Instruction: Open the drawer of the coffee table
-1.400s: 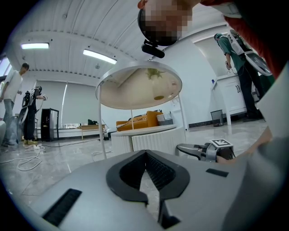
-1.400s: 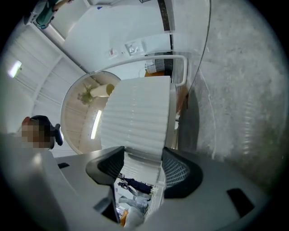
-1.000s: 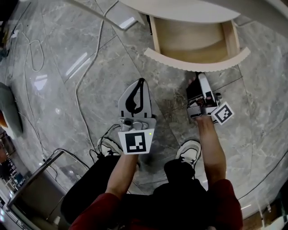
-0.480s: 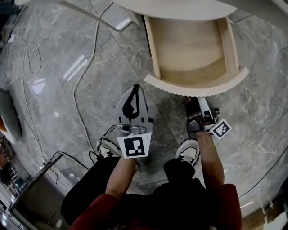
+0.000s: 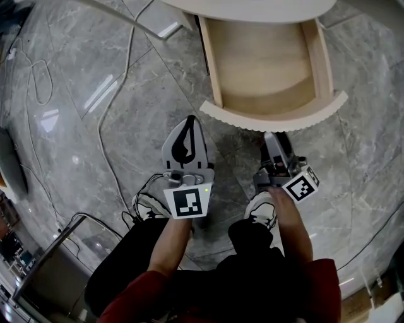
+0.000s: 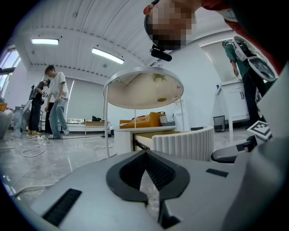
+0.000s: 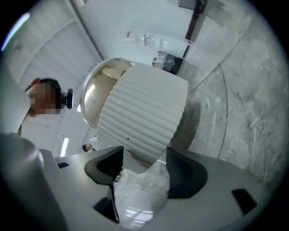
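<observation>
– Drawer (image 5: 265,69) out yet?

– Nearly all the way. In the last second it slid further from under the coffee table's top (image 5: 252,7), and its bare wooden floor now shows almost whole. Its ribbed, curved front (image 5: 274,118) sits between the table and my feet.

– And the right hand-held gripper (image 5: 271,137)?

– It has come back off the front. Its jaws stand wide with nothing between them; from its own camera the ribbed front (image 7: 144,117) lies just beyond the tips. I'd judge the pull done, or close to it.

– The left one?

– My left hand-held gripper (image 5: 191,124) hangs over the marble floor (image 5: 95,94), well left of the drawer, jaws pressed together on nothing.

– How are your arms?

– Both forearms reach down and forward from my lap. The left points straight toward the table, marker cube up; the right is drawn in above my right shoe, angled slightly at the drawer front.
</observation>
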Demonstrator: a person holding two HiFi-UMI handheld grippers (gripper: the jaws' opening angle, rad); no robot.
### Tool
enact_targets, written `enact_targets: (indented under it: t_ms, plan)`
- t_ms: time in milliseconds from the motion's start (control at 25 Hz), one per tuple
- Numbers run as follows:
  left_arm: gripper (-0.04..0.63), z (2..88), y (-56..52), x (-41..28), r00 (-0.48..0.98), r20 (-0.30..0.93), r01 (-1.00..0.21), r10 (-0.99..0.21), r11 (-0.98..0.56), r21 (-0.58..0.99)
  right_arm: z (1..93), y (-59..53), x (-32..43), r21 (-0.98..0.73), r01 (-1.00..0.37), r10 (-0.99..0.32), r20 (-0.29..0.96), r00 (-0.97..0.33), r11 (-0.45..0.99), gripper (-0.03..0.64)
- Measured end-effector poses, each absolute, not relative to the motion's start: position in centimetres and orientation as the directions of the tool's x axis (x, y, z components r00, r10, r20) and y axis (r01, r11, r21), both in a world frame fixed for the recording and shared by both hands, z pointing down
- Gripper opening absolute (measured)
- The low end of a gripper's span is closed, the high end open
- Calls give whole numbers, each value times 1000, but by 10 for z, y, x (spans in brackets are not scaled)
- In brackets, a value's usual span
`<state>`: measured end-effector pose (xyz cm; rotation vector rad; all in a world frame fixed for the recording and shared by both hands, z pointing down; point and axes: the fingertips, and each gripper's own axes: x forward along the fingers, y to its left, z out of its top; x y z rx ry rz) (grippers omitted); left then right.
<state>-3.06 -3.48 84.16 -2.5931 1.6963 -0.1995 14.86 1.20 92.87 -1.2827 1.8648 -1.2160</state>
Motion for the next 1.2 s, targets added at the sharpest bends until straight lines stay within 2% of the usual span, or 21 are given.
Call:
enact_targets:
  t_ms: [80, 160, 200, 240, 320, 600, 760, 840, 1000, 1200]
  plan:
    - [14, 844, -34, -30, 393, 89, -911, -915, -401, -94, 933, 16, 150, -774, -628, -931, 169, -323, 77, 284]
    - [14, 845, -33, -29, 396, 90, -911, -914, -404, -89, 933, 20, 154, -474, -879, -936, 283, -209, 53, 284]
    - [14, 844, -33, -29, 399, 89, -909, -913, -406, -89, 930, 21, 155, -288, -956, -939, 312, -142, 49, 284]
    - [14, 844, -33, -28, 401, 88, -908, -912, -409, -91, 926, 22, 153, -135, -989, -944, 315, -96, 55, 284]
    - [14, 844, -32, -29, 405, 87, -906, -910, -412, -94, 918, 23, 144, -5, -996, -952, 294, -86, 89, 284]
    - [14, 830, -36, -38, 400, 76, -908, -914, -406, -103, 893, 27, 130, 27, -991, -958, 261, -117, 128, 275]
    - [14, 784, -43, -47, 401, 71, -906, -913, -407, -118, 850, 32, 127, -8, -993, -955, 271, -118, 121, 80]
    - [14, 747, -48, -54, 388, 66, -910, -919, -393, -135, 823, 30, 122, -29, -990, -940, 309, -142, 140, 32]
    - [14, 652, -58, -72, 377, 65, -911, -924, -382, -157, 730, 23, 113, -76, -980, -915, 353, -197, 182, 21]
    - [14, 510, -59, -85, 390, 101, -903, -915, -402, -153, 571, 7, 103, -64, -972, -909, 344, -234, 226, 21]
